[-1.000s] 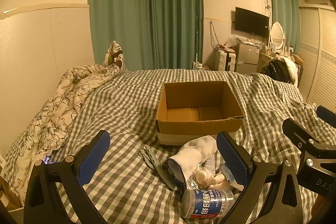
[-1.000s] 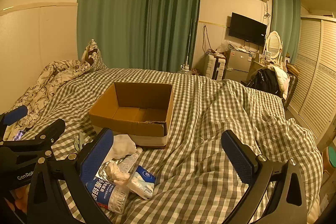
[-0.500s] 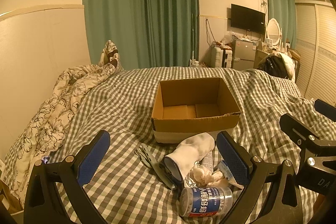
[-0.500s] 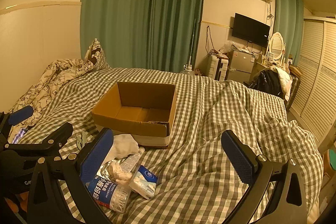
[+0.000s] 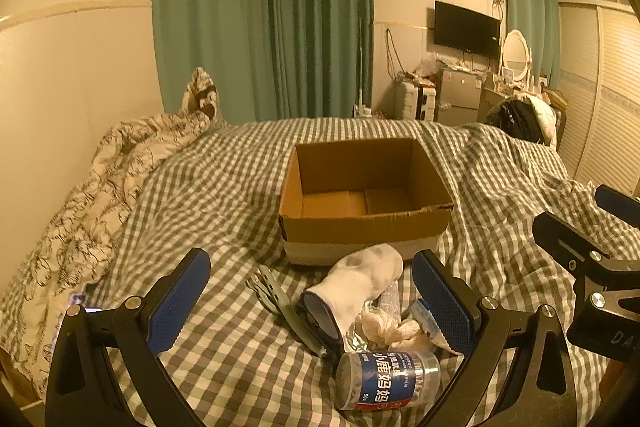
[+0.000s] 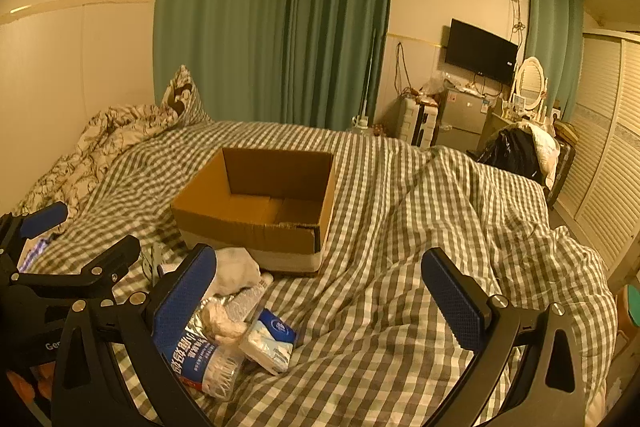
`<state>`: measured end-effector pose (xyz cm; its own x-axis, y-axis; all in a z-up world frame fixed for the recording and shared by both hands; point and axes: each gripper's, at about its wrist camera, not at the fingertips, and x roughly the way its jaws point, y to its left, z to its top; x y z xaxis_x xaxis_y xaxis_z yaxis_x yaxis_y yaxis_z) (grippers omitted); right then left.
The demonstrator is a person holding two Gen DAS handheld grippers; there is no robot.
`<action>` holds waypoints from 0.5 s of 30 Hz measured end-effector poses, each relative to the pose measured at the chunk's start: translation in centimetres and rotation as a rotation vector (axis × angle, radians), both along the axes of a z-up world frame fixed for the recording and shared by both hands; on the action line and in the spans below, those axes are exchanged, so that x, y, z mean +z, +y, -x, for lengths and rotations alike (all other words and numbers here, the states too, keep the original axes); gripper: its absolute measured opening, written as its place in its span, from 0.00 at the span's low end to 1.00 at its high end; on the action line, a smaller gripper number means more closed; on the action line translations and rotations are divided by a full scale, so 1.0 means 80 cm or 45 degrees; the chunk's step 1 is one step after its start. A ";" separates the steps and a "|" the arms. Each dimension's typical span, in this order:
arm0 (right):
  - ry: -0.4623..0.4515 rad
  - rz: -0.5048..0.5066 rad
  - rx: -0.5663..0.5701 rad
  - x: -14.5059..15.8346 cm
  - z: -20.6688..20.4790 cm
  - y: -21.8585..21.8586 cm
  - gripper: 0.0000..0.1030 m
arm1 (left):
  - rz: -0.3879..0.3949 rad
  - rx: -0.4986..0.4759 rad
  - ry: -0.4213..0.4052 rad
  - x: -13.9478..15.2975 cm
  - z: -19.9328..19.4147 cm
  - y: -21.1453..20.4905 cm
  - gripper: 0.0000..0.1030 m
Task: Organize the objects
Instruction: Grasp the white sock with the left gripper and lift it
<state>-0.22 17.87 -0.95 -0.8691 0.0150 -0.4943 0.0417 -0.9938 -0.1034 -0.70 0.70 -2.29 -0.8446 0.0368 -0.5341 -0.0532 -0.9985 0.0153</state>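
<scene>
An empty cardboard box (image 5: 364,199) (image 6: 260,211) stands open on the checked bed cover. In front of it lies a pile: a white sock (image 5: 356,283) (image 6: 236,271), a grey folded item (image 5: 276,299), crumpled tissue (image 5: 384,325) (image 6: 220,319), a blue-labelled clear container (image 5: 388,379) (image 6: 204,363) and a tissue pack (image 6: 268,343). My left gripper (image 5: 312,299) is open and empty, held over the pile. My right gripper (image 6: 320,291) is open and empty, to the right of the pile.
A flowered quilt (image 5: 80,211) is bunched along the wall at the left. The checked cover (image 6: 440,227) is rumpled at the right. Green curtains, a TV, a small fridge and a wardrobe stand beyond the bed.
Both grippers have drawn slightly nearer the pile and box; the view has shifted a little. Nothing has been picked up and both stay open.
</scene>
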 end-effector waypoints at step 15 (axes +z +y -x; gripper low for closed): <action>-0.236 -0.015 -0.036 -0.073 0.044 0.024 1.00 | -0.002 -0.055 -0.281 -0.099 0.053 0.016 0.95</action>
<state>-3.76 19.77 -6.78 -0.7624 0.0450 -0.6456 0.0328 -0.9936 -0.1080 -4.97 2.01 -10.25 -0.7050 0.0713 -0.7056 -0.0979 -0.9952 -0.0027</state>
